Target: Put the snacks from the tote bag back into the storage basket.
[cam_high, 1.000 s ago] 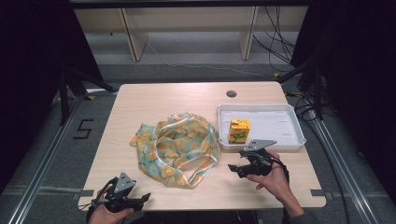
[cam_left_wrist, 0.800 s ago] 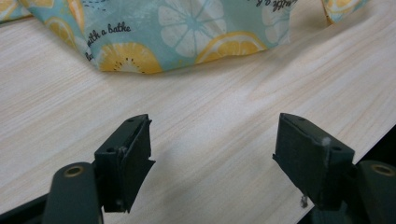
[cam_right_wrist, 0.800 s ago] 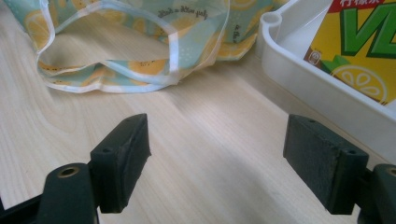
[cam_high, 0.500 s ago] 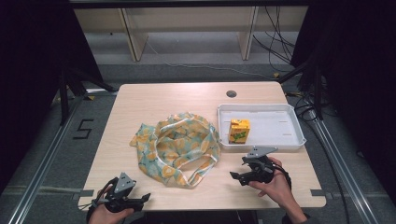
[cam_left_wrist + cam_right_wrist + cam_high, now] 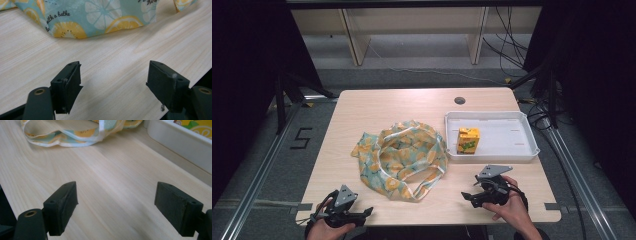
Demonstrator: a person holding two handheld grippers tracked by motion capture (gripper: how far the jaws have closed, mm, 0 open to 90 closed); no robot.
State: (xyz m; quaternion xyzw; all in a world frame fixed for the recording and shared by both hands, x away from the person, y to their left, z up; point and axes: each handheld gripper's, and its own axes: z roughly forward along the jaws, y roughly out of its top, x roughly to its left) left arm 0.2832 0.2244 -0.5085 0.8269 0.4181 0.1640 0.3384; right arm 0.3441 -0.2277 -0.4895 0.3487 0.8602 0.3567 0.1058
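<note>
A cloth bag (image 5: pixel 402 155) printed with lemon slices and edged with white straps lies crumpled in the middle of the table. To its right a yellow juice carton (image 5: pixel 468 140) stands upright in a white tray (image 5: pixel 507 137). My right gripper (image 5: pixel 468 196) rests low near the front edge, below the tray, pointing left. Its jaws have just been opening and stand wide over bare wood (image 5: pixel 116 192). At the front left corner my left gripper (image 5: pixel 366 213) is open too, with nothing between its pads (image 5: pixel 115 72). The bag's hem (image 5: pixel 100 17) lies just beyond it.
The pale wooden table (image 5: pixel 362 110) has a round cable hole (image 5: pixel 459 100) at the back. The tray's near wall (image 5: pixel 180 142) and the bag's straps (image 5: pixel 75 137) lie ahead of the right gripper. Dark floor and metal rails surround the table.
My right gripper has drawn back from the tray toward the table's front edge and sunk a little, its jaws wider. The left gripper, bag and carton have not moved.
</note>
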